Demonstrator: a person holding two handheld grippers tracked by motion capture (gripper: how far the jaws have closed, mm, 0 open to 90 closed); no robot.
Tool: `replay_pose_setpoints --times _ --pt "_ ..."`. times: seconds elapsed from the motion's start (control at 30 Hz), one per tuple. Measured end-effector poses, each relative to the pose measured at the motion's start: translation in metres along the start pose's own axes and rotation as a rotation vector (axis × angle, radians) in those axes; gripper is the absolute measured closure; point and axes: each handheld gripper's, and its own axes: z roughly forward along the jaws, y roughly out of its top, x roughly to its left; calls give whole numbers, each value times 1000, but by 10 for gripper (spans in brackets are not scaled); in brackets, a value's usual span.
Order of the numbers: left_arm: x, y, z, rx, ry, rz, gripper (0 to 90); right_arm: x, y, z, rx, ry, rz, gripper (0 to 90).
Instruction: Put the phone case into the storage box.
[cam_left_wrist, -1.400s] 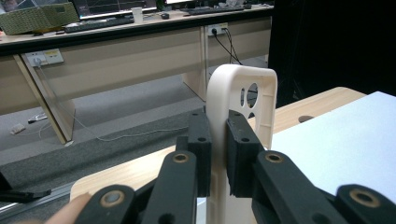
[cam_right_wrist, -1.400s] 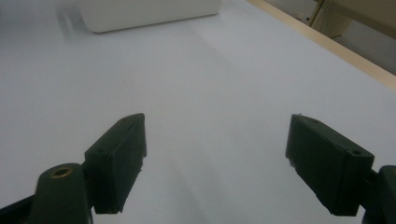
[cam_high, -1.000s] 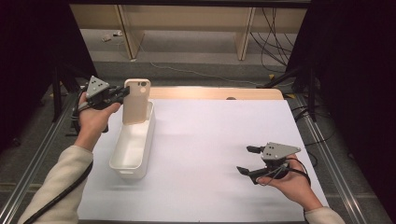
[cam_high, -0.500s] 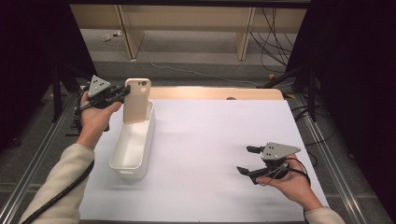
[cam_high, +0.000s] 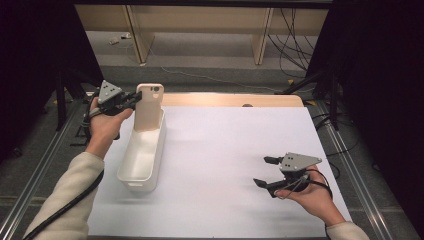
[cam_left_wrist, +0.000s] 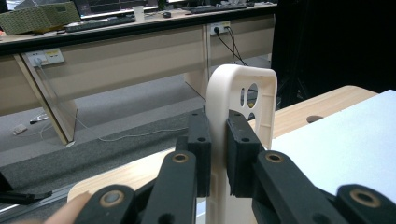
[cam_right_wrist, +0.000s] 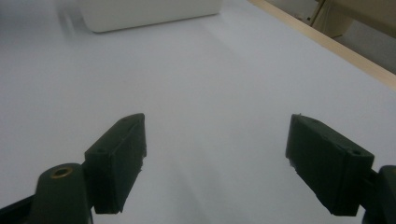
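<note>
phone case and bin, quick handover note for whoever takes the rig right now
Left gripper: shut on the edge of the phone case, holding it upright at the far end of the white bin.
Right gripper: open, empty, low over the white sheet near the right edge.
Done: case is gripped and standing in the bin's far end.
Left, likely: lay the case down in the bin or lift it out, then release; which way it is headed cannot be told.

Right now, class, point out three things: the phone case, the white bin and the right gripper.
phone case (cam_left_wrist: 219, 93): left gripper view, on its rounded upper side edge.
white bin (cam_high: 131, 182): high view, on its near rim.
right gripper (cam_right_wrist: 215, 163): right gripper view, midway between its open jaws.
</note>
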Motion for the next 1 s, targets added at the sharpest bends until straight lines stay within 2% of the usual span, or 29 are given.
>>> replay_pose_setpoints --times 1.0 --pt "4 -2 11 1 -1 4 815 0 0 0 0 1 0 218"
